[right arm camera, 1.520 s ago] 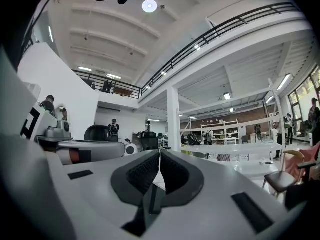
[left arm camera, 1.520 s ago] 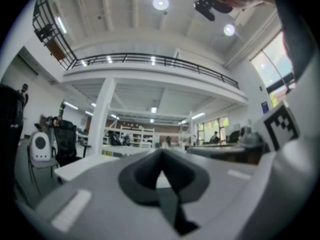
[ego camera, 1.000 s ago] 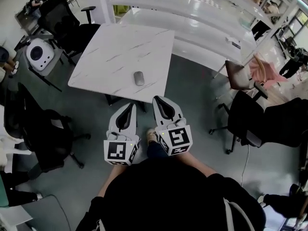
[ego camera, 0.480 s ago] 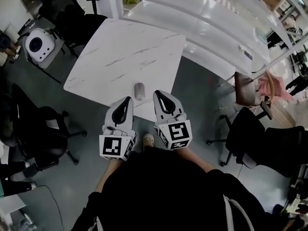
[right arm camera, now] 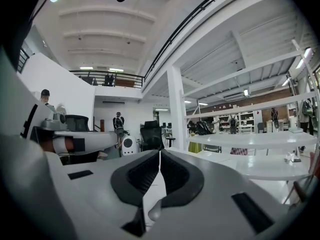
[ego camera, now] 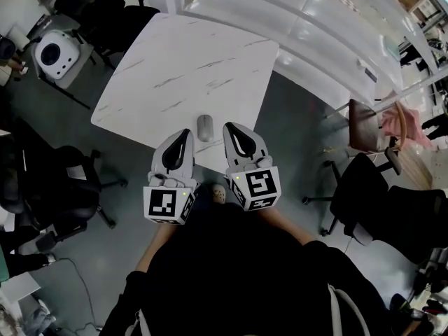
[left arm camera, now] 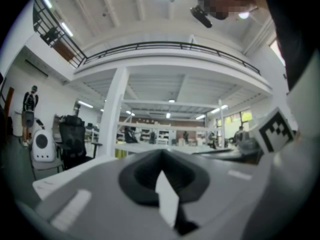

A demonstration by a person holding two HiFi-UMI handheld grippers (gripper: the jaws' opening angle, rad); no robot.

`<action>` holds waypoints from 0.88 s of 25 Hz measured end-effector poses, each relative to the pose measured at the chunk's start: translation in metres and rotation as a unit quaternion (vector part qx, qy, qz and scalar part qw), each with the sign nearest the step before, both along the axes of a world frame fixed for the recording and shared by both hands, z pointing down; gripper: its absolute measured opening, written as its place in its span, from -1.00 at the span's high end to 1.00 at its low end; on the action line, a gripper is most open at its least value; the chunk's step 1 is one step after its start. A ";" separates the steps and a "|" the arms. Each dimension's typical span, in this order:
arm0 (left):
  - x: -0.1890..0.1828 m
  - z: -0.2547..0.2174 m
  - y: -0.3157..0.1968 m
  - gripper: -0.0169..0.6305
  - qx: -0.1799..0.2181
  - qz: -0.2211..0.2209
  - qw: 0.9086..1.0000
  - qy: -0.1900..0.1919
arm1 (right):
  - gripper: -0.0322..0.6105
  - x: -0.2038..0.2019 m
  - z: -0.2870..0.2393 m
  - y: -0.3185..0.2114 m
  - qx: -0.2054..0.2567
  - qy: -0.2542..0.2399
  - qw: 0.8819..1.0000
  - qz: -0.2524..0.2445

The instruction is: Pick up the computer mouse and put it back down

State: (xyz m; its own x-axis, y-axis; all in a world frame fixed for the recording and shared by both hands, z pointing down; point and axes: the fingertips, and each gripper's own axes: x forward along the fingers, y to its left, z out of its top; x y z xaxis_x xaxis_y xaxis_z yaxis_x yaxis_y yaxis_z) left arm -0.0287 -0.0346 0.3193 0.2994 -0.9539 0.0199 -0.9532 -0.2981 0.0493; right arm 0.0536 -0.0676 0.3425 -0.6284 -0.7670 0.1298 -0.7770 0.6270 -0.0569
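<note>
The grey computer mouse (ego camera: 204, 127) lies near the front edge of the white marble-pattern table (ego camera: 189, 61) in the head view. My left gripper (ego camera: 185, 133) sits just left of the mouse, my right gripper (ego camera: 229, 127) just right of it, both tips over the table's near edge. Neither touches the mouse. In the left gripper view the left gripper (left arm camera: 161, 153) has its jaws together with nothing between them. The right gripper (right arm camera: 160, 151) in its own view is likewise shut and empty. Both point level across the table.
A black office chair (ego camera: 52, 194) stands at the left and another (ego camera: 371, 187) at the right. A white round-windowed case (ego camera: 54, 53) sits at the far left. Long white tables (ego camera: 315, 26) run behind. A chair with pink cloth (ego camera: 395, 121) is at far right.
Both grippers have come forward from short of the table to its near edge and now flank the mouse. Their jaws have stayed shut.
</note>
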 end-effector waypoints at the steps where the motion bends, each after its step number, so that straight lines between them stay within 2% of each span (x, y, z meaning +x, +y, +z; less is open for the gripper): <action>1: 0.000 0.001 -0.003 0.92 -0.002 0.002 1.000 0.000 | 0.83 -0.001 0.000 -0.002 -0.001 0.000 1.000 0.000; 10: -0.016 0.007 -0.030 0.92 -0.014 0.023 1.000 -0.007 | 0.83 -0.019 0.001 -0.021 -0.008 0.007 1.000 0.015; 22: -0.024 0.052 -0.063 0.92 -0.056 0.067 0.996 0.003 | 0.83 -0.033 0.045 -0.043 -0.052 0.034 0.997 0.044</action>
State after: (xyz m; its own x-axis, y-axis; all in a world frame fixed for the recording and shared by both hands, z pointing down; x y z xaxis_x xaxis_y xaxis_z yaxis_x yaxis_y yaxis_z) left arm -0.0530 -0.0977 0.3713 0.4246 -0.8972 0.1215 -0.9047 -0.4153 0.0952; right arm 0.0202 -0.1107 0.3879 -0.5464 -0.7986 0.2521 -0.8328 0.5500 -0.0626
